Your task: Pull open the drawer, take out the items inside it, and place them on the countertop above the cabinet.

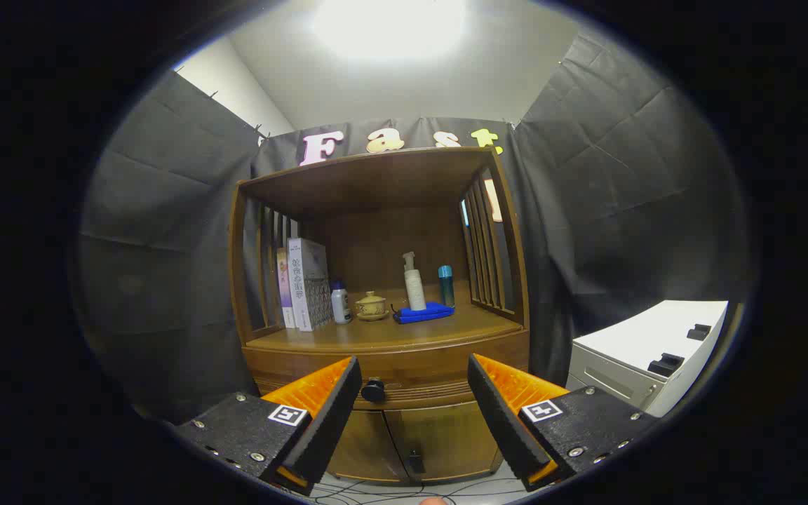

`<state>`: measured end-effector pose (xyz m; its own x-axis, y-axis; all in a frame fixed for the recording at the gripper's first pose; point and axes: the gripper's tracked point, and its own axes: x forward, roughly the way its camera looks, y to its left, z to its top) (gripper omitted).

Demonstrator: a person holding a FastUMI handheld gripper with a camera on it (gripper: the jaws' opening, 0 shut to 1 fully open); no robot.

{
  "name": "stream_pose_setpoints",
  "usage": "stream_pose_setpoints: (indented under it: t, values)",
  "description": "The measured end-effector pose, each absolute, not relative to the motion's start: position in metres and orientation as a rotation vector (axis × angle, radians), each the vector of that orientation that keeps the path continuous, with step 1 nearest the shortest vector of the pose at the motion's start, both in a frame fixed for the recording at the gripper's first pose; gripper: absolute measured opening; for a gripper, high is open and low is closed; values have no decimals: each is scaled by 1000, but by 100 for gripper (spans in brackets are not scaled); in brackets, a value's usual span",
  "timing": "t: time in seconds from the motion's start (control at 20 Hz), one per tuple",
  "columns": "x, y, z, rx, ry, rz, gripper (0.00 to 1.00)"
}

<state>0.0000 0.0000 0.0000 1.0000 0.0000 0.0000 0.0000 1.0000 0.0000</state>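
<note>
Misalignment threatens: the wide-open, empty hand-held gripper [414,414] sits right of the small black round drawer knob [373,390], risking a miss.

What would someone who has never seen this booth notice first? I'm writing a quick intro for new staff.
The wooden cabinet stands dead ahead, its drawer closed, and the open tool has its fingers apart, the drawer knob just beyond them near one finger. On the countertop sit books, a small bottle, a lidded pot and a pump bottle on a blue cloth. A white unit stands beside the cabinet.
</note>
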Motion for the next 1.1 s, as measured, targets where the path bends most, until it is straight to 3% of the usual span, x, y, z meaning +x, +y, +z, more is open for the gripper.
stream_pose_setpoints:
  t: [1.1]
  values:
    - [5, 11, -15, -18, 13, 24, 95]
